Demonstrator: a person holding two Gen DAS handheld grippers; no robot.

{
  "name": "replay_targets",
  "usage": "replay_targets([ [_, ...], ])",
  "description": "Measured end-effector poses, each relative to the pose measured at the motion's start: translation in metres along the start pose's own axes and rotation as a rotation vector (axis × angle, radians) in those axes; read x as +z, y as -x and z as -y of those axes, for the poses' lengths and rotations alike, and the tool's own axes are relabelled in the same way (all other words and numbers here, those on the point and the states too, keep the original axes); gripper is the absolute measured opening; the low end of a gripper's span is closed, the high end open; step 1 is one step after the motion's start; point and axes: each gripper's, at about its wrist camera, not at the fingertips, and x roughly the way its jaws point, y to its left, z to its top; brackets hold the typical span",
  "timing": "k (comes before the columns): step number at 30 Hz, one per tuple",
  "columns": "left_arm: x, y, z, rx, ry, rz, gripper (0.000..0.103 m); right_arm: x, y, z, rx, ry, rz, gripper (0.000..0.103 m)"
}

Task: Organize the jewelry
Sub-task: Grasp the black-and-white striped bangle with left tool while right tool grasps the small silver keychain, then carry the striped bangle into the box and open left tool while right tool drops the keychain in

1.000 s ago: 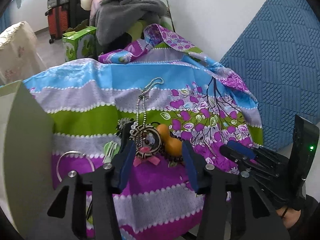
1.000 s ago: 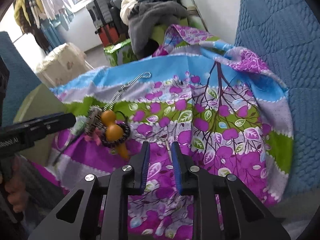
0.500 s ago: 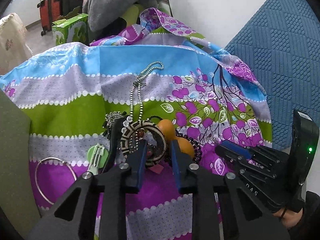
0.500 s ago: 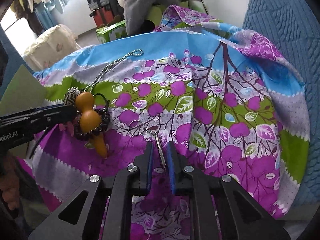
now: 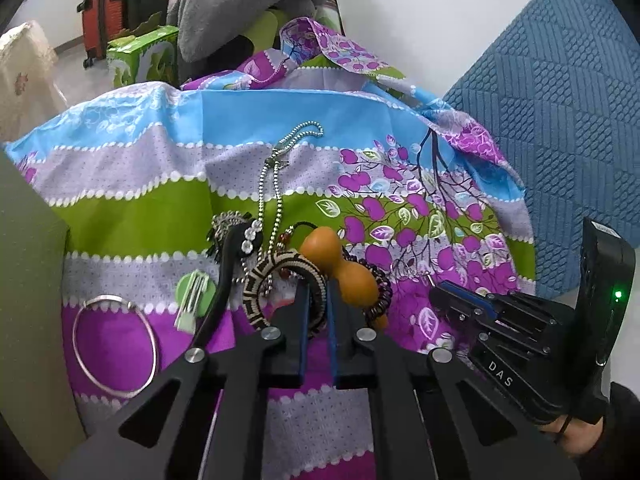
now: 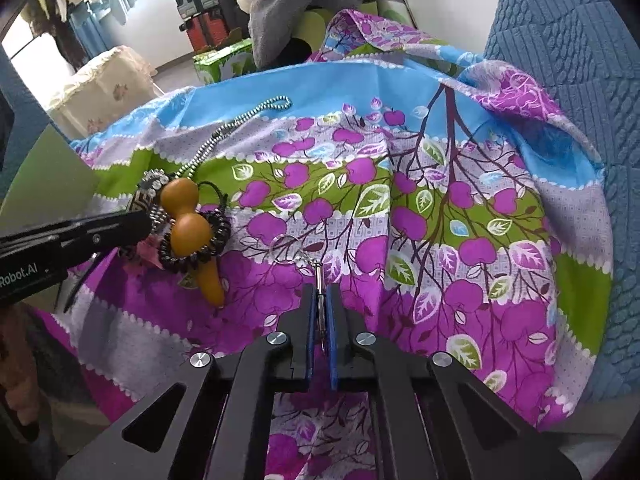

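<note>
On the flowered cloth (image 5: 360, 148) lies a heap of jewelry. My left gripper (image 5: 318, 292) is shut on a black-and-cream woven bangle (image 5: 256, 280), beside an orange gourd charm (image 5: 344, 264) with a dark bead bracelet (image 5: 380, 292). A silver ball chain (image 5: 280, 168) runs away from the heap. My right gripper (image 6: 319, 300) is shut on the metal pin of a small silver key ring (image 6: 286, 246). In the right wrist view the left gripper (image 6: 136, 220) meets the gourd (image 6: 186, 216) and the bangle (image 6: 140, 200).
A silver hoop bangle (image 5: 116, 344) and a green round comb piece (image 5: 192, 292) lie left of the heap. A black hairband (image 5: 224, 276) curves beside them. A green box wall (image 5: 28, 280) stands at the left. A blue quilted cushion (image 5: 560, 120) is at the right.
Both grippers have closed: the left onto the woven bangle, the right onto the key ring's pin. Both moved forward to the items.
</note>
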Motion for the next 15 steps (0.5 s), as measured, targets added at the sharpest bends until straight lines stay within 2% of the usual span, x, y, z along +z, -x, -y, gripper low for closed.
replay_targets([
  [7, -0.014, 0.021, -0.004, -0.007, 0.027, 0.009, 0.007, -0.004, 0.022, -0.009, -0.003, -0.001, 0.04, 0.003],
  [15, -0.025, 0.063, -0.001, 0.008, 0.024, 0.041, 0.007, -0.005, 0.054, -0.028, 0.002, -0.005, 0.082, 0.003],
])
